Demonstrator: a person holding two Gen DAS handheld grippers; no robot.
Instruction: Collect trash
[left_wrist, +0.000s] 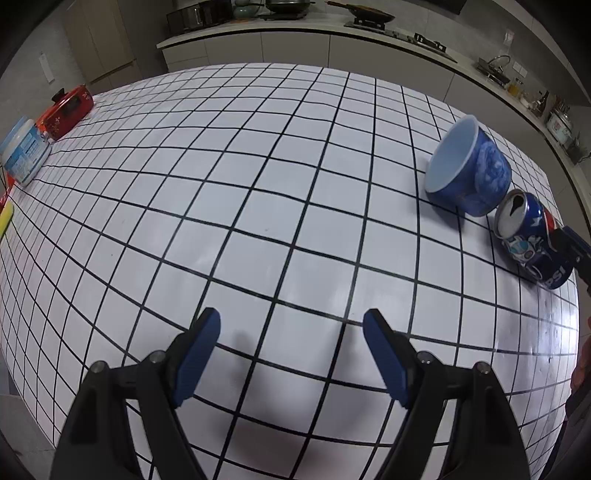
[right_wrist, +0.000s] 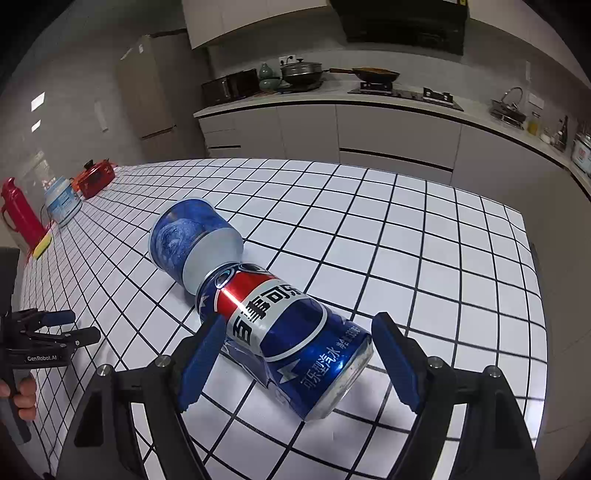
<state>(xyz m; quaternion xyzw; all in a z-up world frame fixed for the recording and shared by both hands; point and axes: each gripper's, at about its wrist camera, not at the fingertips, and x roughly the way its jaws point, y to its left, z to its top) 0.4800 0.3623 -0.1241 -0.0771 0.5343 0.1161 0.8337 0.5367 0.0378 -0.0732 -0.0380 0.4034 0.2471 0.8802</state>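
Note:
A blue Pepsi can (right_wrist: 284, 332) lies on its side on the white grid tablecloth (right_wrist: 406, 236). My right gripper (right_wrist: 295, 354) is open around it, the left pad close to the can, the right pad apart. A blue paper cup (right_wrist: 192, 236) lies on its side just beyond the can's top. In the left wrist view the can (left_wrist: 528, 236) and cup (left_wrist: 469, 166) sit at the far right, and the right gripper's fingers (left_wrist: 576, 247) show behind the can. My left gripper (left_wrist: 291, 332) is open and empty over bare tablecloth.
At the table's far left stand a white-and-blue tub (left_wrist: 24, 151), a red appliance (left_wrist: 68, 110), a red thermos (right_wrist: 20, 214) and a yellow sponge (right_wrist: 42, 247). A kitchen counter (right_wrist: 369, 103) with pots runs behind. The left gripper (right_wrist: 48, 332) shows at the left.

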